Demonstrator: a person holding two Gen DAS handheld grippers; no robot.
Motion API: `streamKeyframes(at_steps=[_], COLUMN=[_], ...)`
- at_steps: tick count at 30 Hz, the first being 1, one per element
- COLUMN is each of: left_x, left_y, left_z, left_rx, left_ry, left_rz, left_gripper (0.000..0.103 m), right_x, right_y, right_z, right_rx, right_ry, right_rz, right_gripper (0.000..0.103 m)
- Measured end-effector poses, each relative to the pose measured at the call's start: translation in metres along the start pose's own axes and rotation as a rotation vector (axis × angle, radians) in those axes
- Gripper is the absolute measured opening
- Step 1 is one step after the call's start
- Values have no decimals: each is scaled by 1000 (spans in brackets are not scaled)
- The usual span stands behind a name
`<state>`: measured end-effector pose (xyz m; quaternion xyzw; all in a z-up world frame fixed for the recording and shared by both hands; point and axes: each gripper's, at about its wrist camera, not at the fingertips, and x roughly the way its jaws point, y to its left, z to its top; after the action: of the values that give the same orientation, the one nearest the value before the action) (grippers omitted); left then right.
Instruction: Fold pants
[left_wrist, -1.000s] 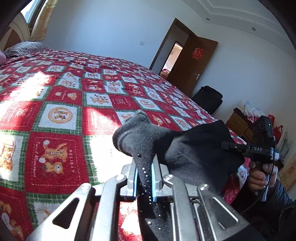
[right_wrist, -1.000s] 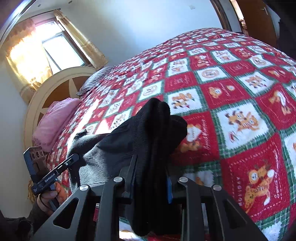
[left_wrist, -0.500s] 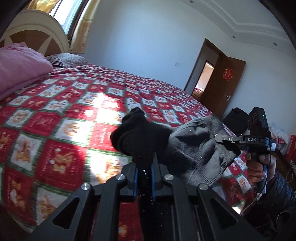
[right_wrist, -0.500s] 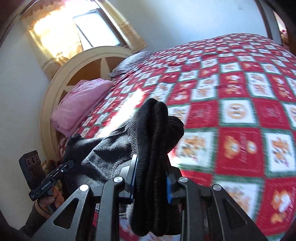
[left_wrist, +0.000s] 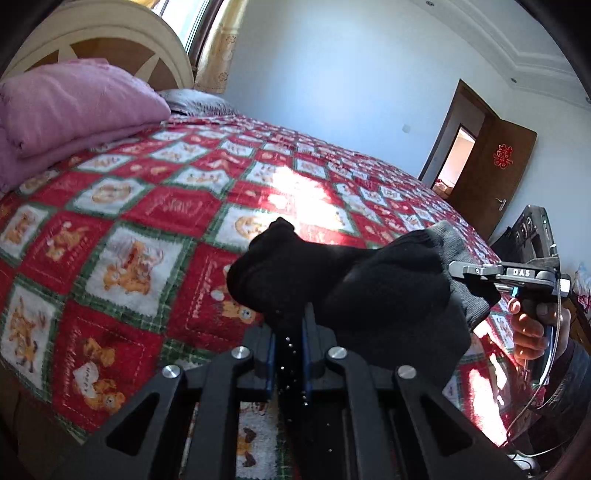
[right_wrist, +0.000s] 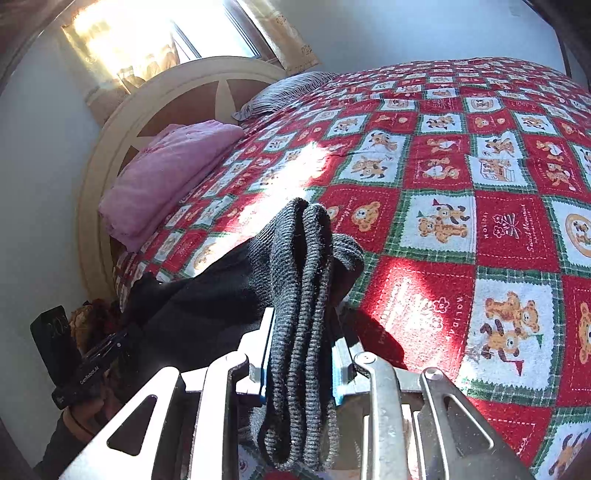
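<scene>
The dark knit pants (left_wrist: 354, 280) hang stretched between my two grippers above the near edge of the bed (left_wrist: 155, 206). My left gripper (left_wrist: 288, 332) is shut on one bunched end of the pants. My right gripper (right_wrist: 301, 332) is shut on the ribbed end of the pants (right_wrist: 299, 266), which folds over its jaws. The right gripper also shows in the left wrist view (left_wrist: 513, 275), held by a hand. The left gripper shows in the right wrist view (right_wrist: 92, 365) at lower left. The lower part of the pants is hidden under the grippers.
A red, white and green patterned quilt (right_wrist: 461, 177) covers the bed. A folded pink blanket (left_wrist: 70, 107) and a striped pillow (right_wrist: 284, 92) lie by the round headboard (right_wrist: 177, 96). A brown door (left_wrist: 491, 170) stands open at the far right.
Both grippers have swung toward the headboard end of the bed with the pants held between them. The pink blanket and headboard have come further into both views.
</scene>
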<state>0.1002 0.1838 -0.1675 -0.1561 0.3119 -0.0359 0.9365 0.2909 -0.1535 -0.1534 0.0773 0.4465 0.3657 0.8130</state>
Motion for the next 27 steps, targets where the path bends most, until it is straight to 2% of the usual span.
streamKeyframes(at_steps=[5, 11, 15, 22, 27], left_x=[4, 3, 1, 1, 2], left_y=[4, 5, 4, 1, -6], left_z=[-10, -11, -12, -11, -11], left_rx=[-16, -12, 2, 26, 50], left_ry=[13, 10, 3, 10, 20], left_rz=[22, 40, 82, 127, 149], left_gripper=[26, 29, 47, 65, 66], right_x=[8, 8, 6, -4, -11], right_y=[-11, -20, -26, -31, -36], right_z=[-2, -5, -8, -15, -18], right_rx=[22, 54, 76, 69, 77], right_ry=[24, 22, 16, -14, -31], right_rz=[-7, 1, 4, -45, -68], right_gripper=[28, 31, 32, 44, 48])
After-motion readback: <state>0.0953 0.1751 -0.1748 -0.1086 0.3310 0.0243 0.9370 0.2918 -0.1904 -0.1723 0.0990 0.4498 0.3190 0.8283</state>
